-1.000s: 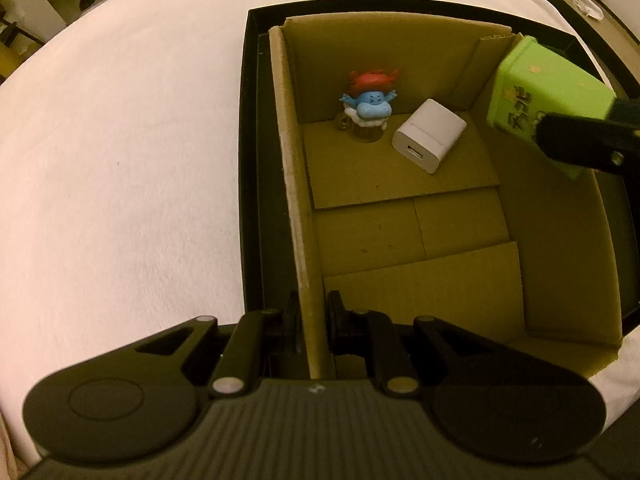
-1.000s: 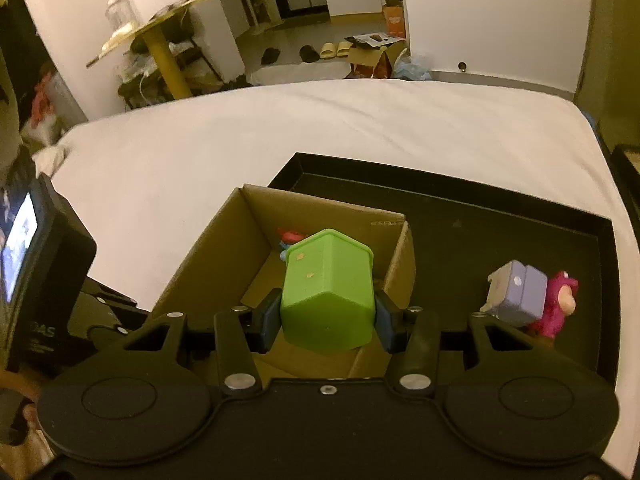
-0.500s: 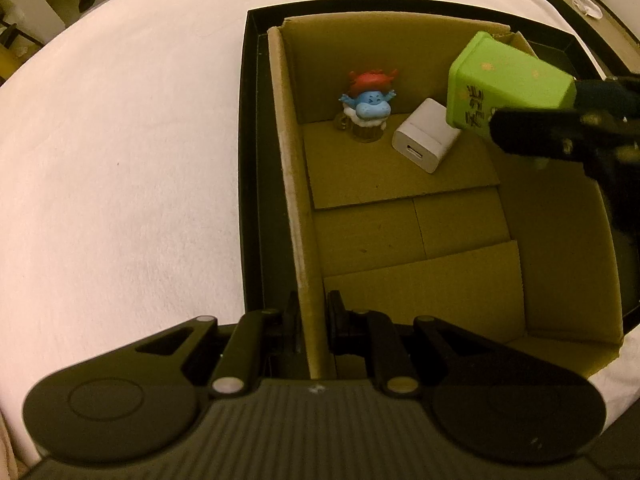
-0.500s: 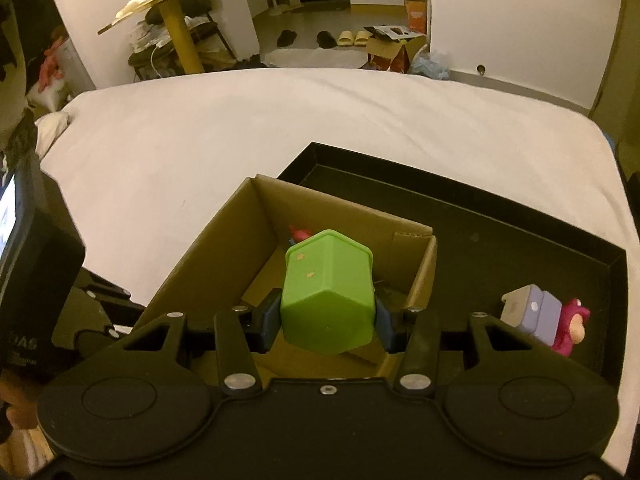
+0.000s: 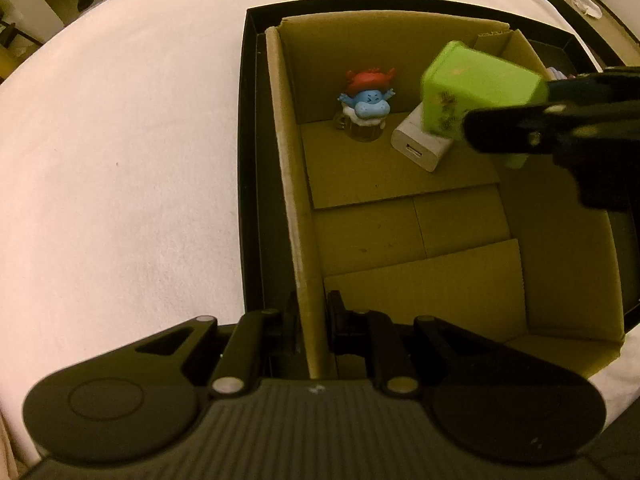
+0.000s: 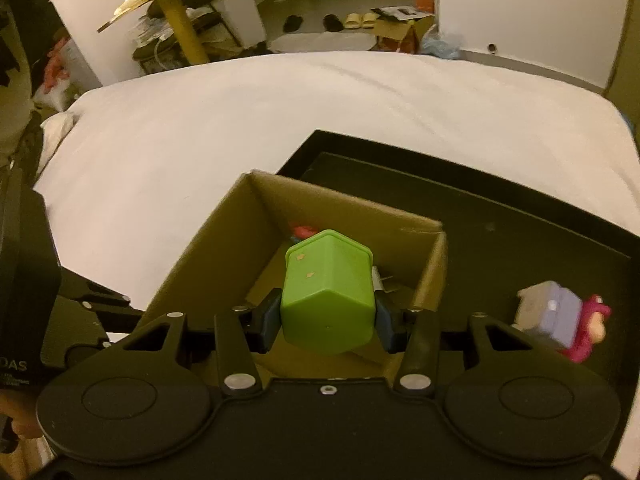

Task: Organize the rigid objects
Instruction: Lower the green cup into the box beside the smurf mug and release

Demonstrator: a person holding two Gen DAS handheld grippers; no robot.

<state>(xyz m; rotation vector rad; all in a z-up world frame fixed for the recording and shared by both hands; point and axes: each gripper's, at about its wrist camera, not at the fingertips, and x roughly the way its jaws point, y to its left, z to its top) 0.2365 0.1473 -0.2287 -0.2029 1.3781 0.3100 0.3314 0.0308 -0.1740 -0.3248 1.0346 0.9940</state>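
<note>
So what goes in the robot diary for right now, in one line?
left gripper: shut on cardboard box wall | right gripper: shut on green block, over box | not dropped yet

Open brown cardboard box: one
Shallow black tray: one
Small toy figures: two, blue red-haired, pink
White plug charger: one
Green plastic block: one
Lilac-grey cube: one

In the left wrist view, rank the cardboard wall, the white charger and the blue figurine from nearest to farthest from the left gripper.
1. Cardboard wall: pinched in the left gripper, at the box's near left edge.
2. White charger: on the box floor toward the far end, right of centre.
3. Blue figurine: against the far wall, left of the charger.
</note>
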